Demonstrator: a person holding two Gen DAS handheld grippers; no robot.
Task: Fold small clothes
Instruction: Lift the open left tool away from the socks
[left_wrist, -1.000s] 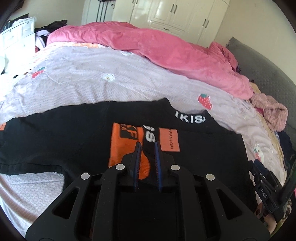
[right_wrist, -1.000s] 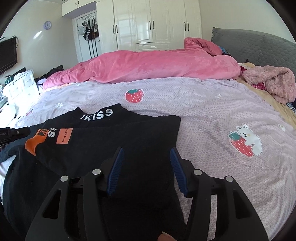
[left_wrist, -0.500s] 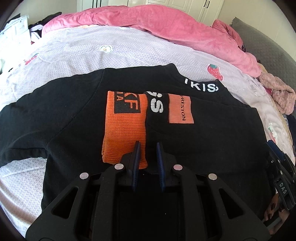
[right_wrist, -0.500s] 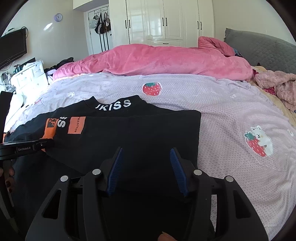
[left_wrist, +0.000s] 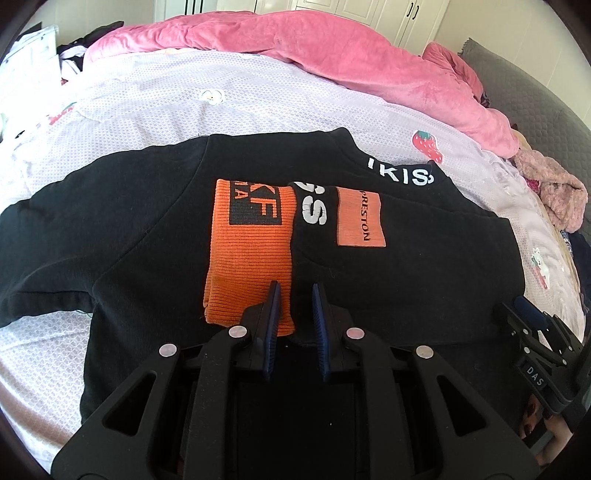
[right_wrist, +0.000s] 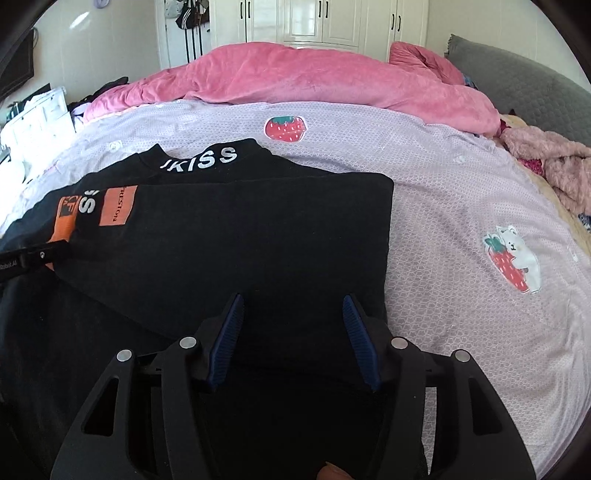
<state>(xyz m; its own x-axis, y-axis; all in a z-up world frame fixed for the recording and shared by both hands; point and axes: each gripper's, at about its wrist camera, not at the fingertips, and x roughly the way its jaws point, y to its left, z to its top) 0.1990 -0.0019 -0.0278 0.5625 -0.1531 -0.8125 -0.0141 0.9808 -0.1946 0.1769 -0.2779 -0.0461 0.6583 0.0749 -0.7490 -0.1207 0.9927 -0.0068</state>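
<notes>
Shirt: your black shirt (left_wrist: 155, 236) lies flat on the lilac bedsheet (right_wrist: 461, 192), one side folded over, orange cuff (left_wrist: 247, 254) on top
Left gripper (left_wrist: 295, 291): your jaws pinch the fold's edge beside the cuff
Right gripper (right_wrist: 291, 299): your jaws are opening above the shirt, gripping nothing
Beyond: pink blanket (right_wrist: 314, 77) behind

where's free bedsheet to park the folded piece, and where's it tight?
Best free patch: lilac bedsheet right of the black sweatshirt, between the pink duvet and the near edge. A narrower strip lies between the collar and the duvet, and another left of the sleeve. Crowded: far right by the fluffy pink garment, and around both grippers over the sweatshirt.
</notes>
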